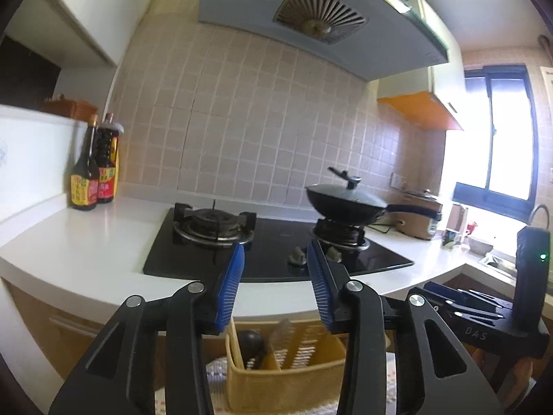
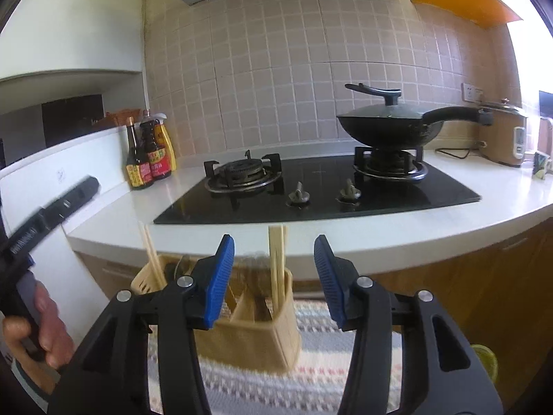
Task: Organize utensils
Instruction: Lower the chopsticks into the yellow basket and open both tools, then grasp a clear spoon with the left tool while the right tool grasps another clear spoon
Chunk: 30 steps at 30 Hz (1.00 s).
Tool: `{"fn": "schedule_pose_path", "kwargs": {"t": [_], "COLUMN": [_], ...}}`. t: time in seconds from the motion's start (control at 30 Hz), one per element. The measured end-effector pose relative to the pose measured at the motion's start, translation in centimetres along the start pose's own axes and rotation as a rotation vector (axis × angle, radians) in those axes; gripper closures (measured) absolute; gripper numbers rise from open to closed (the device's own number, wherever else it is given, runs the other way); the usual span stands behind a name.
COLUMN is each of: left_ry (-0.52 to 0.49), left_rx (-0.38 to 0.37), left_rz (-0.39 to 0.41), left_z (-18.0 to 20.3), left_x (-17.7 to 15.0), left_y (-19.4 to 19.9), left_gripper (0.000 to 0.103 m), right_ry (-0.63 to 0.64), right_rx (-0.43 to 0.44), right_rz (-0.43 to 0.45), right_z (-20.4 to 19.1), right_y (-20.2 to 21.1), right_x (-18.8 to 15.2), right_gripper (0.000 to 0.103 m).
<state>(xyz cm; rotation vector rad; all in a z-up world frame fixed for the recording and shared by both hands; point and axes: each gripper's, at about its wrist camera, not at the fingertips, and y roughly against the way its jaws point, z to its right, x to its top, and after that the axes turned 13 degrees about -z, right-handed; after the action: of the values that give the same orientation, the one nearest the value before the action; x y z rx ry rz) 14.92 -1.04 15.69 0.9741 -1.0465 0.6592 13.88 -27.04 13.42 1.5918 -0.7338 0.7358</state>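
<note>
Left wrist view: white countertop [image 1: 86, 238] spans the frame, with a black glass gas hob [image 1: 276, 249] set into it and a tiled wall behind. Range hood [image 1: 311, 27] overhangs the hob. Right burner carries a black lidded wok [image 1: 345, 204]; left burner [image 1: 214, 224] bare. Soy sauce bottles [image 1: 93, 173] stand at the left rear of the counter, a rice cooker [image 1: 420, 219] at the right rear.

Below the counter edge, on a patterned cloth [image 2: 328, 356], sits a yellow slotted utensil caddy [image 1: 287, 377] with compartments. In this view a dark rounded utensil [image 1: 250, 346] is in its left compartment; a pale blurred piece [image 1: 281, 328] is in the middle one, identity unclear.

Right wrist view: same caddy [image 2: 249, 339], seen beyond the fingers. One pair of wooden chopsticks [image 2: 278, 263] stands upright at its right side, another pair [image 2: 152, 259] leans at its left end.

Left gripper [image 1: 275, 259]: jaws moderately apart, nothing between the blue pads. Right gripper [image 2: 274, 252]: jaws likewise apart, pads clear of the chopsticks, which stand farther back in the caddy.

A hand [image 2: 38, 328] on the left gripper's grip shows at the left edge of the right wrist view
</note>
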Motion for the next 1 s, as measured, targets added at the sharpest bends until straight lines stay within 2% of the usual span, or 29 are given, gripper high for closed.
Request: {"fn": "schedule_pose_path", "kwargs": {"t": [0.07,0.17,0.23,0.3,0.43,0.53,0.57,0.6,0.63,0.67,0.8,0.93,1.0], "left_ry": [-0.029,-0.061,-0.072,-0.091,-0.119,-0.111,-0.111,-0.116,-0.117,-0.116,-0.073,-0.083,-0.096], "left_rx": [0.015,0.023,0.019,0.024,0.003,-0.044,-0.048,-0.046,-0.045,-0.056,-0.135,-0.176,-0.167], "left_rz": [0.016,0.022,0.003,-0.050,-0.231,-0.433,-0.479,-0.533,-0.561,-0.622,-0.780,-0.873,-0.901], "left_z": [0.9,2.3,3.1,4.1,5.4,5.5,5.5,5.4,5.3,5.3,4.7,5.0,5.3], "left_x": [0.3,0.6,0.3,-0.6,-4.0,-8.0,-9.1,-10.6,-11.4,-13.0,-16.8,-19.2,-19.9], "left_y": [2.0,4.8,6.3,7.2,7.4,6.3,6.0,5.5,5.2,4.7,3.5,2.5,2.0], "left_gripper": [0.065,0.059,0.056,0.056,0.056,0.056,0.056,0.058,0.063,0.064,0.071,0.074,0.074], "right_ry": [0.002,0.011,0.021,0.034,0.042,0.057,0.060,0.060,0.053,0.046,0.032,0.036,0.052], "right_rx": [-0.002,0.001,0.004,0.013,0.009,0.002,0.001,0.004,0.013,0.022,0.040,0.054,0.045], "right_rz": [-0.024,-0.081,-0.131,-0.207,-0.415,-0.541,-0.578,-0.610,-0.650,-0.673,-0.739,-0.758,-0.749], "right_z": [-0.1,-0.5,-0.9,-1.3,-1.8,-2.2,-2.3,-2.4,-2.5,-2.5,-2.8,-3.4,-3.8], "right_y": [1.5,3.6,4.3,4.7,3.8,2.6,2.2,1.8,1.3,1.0,-0.2,-0.6,-0.6], "right_x": [-0.3,-1.1,-2.0,-3.5,-7.7,-11.0,-12.1,-13.2,-14.3,-15.0,-17.9,-19.4,-19.7], "right_gripper": [0.058,0.058,0.058,0.058,0.058,0.058,0.060,0.065,0.067,0.069,0.074,0.079,0.080]}}
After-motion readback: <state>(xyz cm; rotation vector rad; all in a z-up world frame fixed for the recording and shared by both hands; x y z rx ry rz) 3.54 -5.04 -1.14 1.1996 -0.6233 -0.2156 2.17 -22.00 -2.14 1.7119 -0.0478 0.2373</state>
